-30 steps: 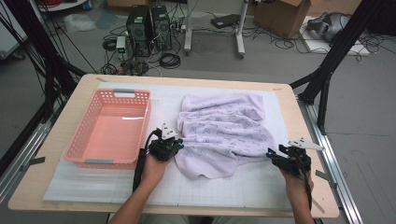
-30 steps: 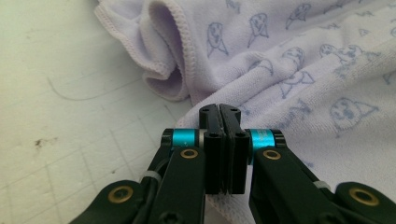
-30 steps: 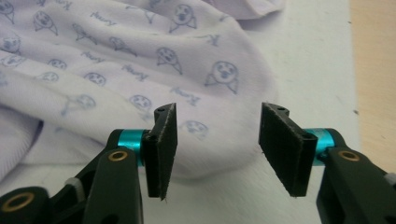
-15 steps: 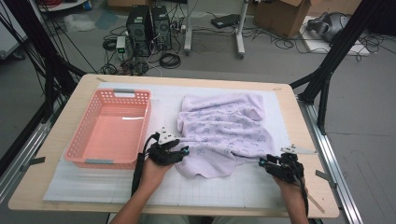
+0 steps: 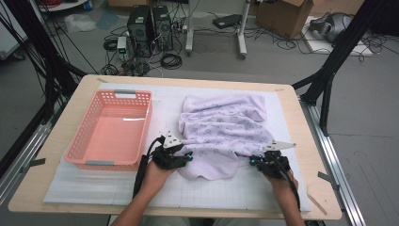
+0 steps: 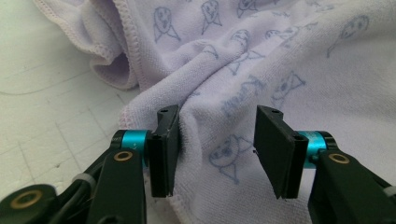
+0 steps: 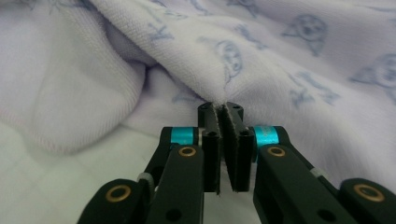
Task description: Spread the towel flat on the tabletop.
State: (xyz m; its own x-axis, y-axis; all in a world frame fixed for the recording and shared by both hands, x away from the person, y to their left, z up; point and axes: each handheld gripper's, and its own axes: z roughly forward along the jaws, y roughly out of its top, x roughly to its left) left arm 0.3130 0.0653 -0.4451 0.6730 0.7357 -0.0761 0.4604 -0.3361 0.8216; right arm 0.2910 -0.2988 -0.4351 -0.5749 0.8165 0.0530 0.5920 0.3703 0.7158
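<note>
the lilac towel (image 5: 221, 134) lies rumpled on the white mat (image 5: 94, 186) of the surface, just right of the pink basket (image 5: 110, 129). the left gripper (image 6: 217, 140) sits at the towel's near left edge, its jaws spread with a fold of cloth bulging between them. the right gripper (image 7: 223, 140) is at the near right edge, jaws pressed together, pinching a ridge of the towel.
</note>
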